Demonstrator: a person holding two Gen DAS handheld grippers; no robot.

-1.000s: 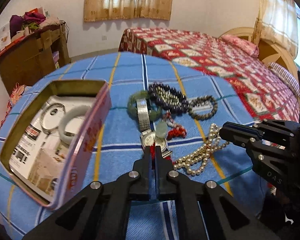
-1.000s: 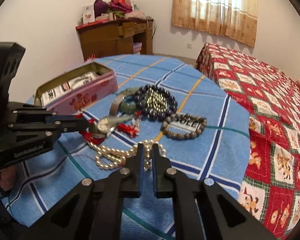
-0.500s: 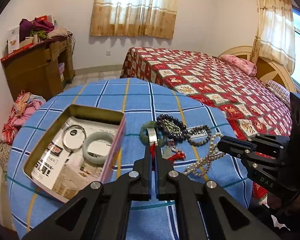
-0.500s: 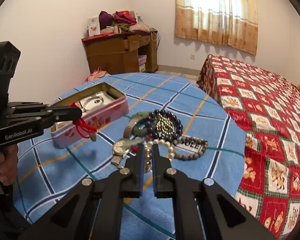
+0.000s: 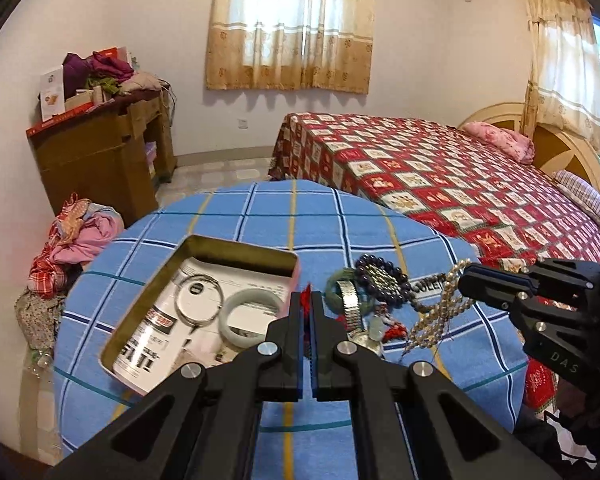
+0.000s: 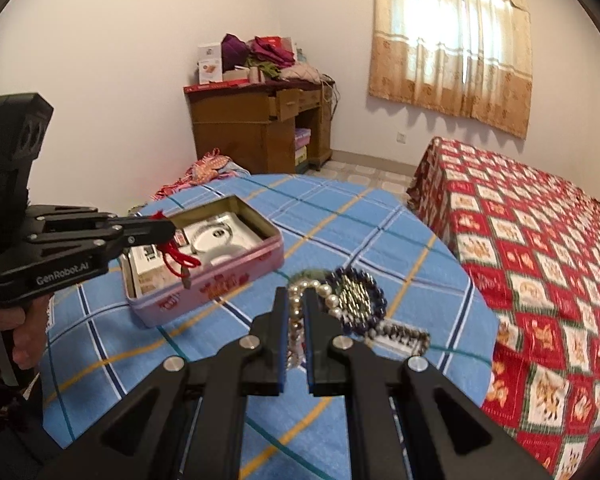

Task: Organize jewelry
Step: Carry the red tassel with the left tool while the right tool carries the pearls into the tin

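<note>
White "GenRobot.AI" lettering marks the left tongs (image 6: 168,226).

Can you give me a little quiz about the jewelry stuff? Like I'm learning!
1. True or false: the right gripper holds the pearl necklace.
2. What hangs from the left gripper over the tin? A: watch. B: red cord. C: green bracelet.
3. How many bangles lie inside the tin?

Key: 1 true. 2 B. 3 two, a silver bangle and a pale bangle.
</note>
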